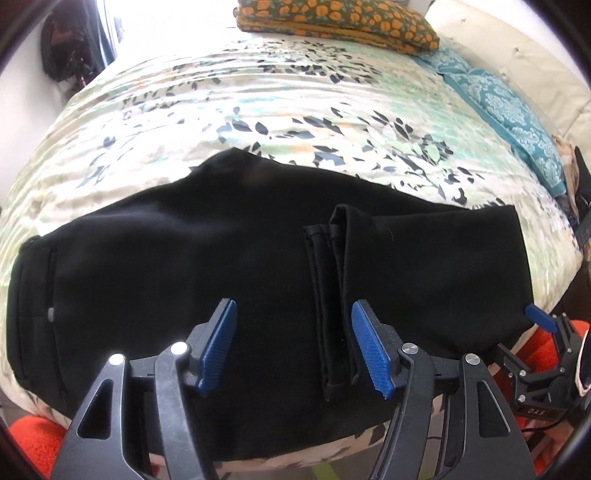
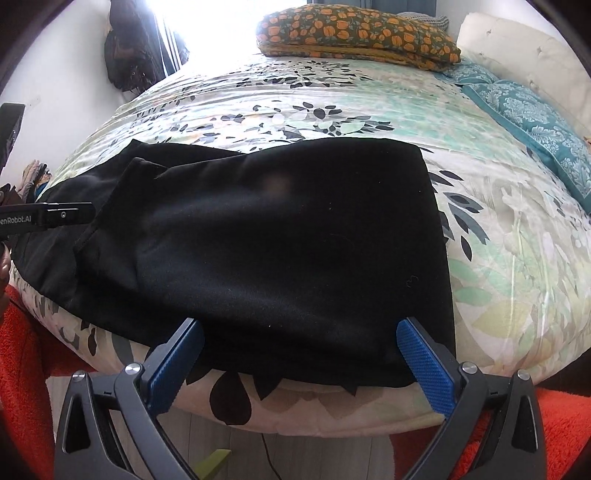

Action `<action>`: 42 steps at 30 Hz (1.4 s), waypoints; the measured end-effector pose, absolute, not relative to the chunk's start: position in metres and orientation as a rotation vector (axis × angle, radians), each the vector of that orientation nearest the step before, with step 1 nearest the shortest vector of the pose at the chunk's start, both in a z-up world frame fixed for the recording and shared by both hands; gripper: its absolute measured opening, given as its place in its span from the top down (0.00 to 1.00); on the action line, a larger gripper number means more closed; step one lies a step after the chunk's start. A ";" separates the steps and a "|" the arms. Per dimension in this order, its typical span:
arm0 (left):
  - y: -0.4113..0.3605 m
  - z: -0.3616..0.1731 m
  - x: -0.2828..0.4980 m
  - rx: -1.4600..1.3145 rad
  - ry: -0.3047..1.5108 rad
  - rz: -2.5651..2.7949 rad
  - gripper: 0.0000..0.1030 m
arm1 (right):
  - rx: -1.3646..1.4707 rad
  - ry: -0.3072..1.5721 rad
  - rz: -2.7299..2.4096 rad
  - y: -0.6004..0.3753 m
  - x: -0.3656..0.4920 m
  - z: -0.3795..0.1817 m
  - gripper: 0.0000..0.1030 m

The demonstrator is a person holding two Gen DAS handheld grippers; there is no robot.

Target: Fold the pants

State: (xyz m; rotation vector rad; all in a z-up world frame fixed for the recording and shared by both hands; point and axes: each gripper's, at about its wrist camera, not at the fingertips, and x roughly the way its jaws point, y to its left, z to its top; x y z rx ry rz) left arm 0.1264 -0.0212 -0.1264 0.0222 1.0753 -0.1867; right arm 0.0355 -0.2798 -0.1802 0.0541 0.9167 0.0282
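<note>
Black pants (image 1: 221,258) lie folded on the bed, the waistband with a button at the left and the leg cuffs (image 1: 332,295) folded back over the middle. My left gripper (image 1: 293,343) is open just above the near edge, with the cuffs' edge beside its right finger. My right gripper (image 2: 301,354) is open and empty at the near edge of the folded right end of the pants (image 2: 277,240). It also shows at the right of the left wrist view (image 1: 541,319). The left gripper's body shows at the left edge of the right wrist view (image 2: 44,218).
The bed has a floral quilt (image 1: 295,99). An orange flowered pillow (image 1: 332,22) lies at the far side and teal pillows (image 1: 509,110) along the right. An orange rug (image 2: 22,369) covers the floor by the bed's near edge.
</note>
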 end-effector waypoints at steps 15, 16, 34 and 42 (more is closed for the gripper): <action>-0.080 -0.135 0.104 -0.013 1.012 -0.242 0.19 | 0.084 0.870 0.038 -0.284 0.030 -0.164 0.00; -0.079 -0.147 0.103 -0.003 1.050 -0.234 0.25 | 0.109 0.837 0.046 -0.287 0.024 -0.156 0.00; -0.015 -0.116 0.115 -0.165 0.987 -0.172 0.22 | 0.254 0.881 0.059 -0.310 0.029 -0.169 0.11; -0.067 -0.094 0.136 -0.109 0.928 -0.343 0.24 | 0.222 0.890 0.047 -0.305 0.030 -0.172 0.07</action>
